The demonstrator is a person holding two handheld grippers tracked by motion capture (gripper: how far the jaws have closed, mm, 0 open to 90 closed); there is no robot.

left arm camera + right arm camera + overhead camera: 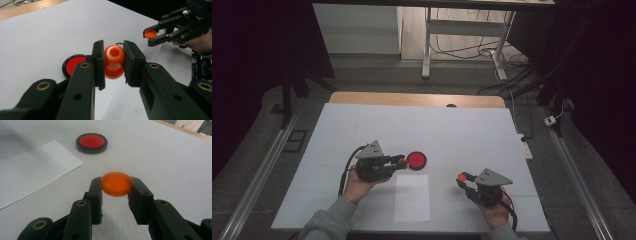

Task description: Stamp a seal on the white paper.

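My left gripper (113, 62) is shut on an orange bottle-shaped piece (114, 61) with an open round mouth, held just left of a black round dish with a red centre (416, 160) on the white table cover. The same dish (72, 65) lies behind my left jaws. My right gripper (116, 187) is shut on a flat orange cap (116, 183), held above the cover at the right front (461, 176). In the left gripper view the right gripper (153, 35) with its cap shows at the upper right. The dish (91, 143) lies ahead of the right jaws.
A white sheet of paper (412, 197) lies at the table's front middle, between my hands. The white cover (452, 130) reaches back to a wooden table edge (417, 99). Beyond stand a desk frame and loose cables on the floor (472, 47).
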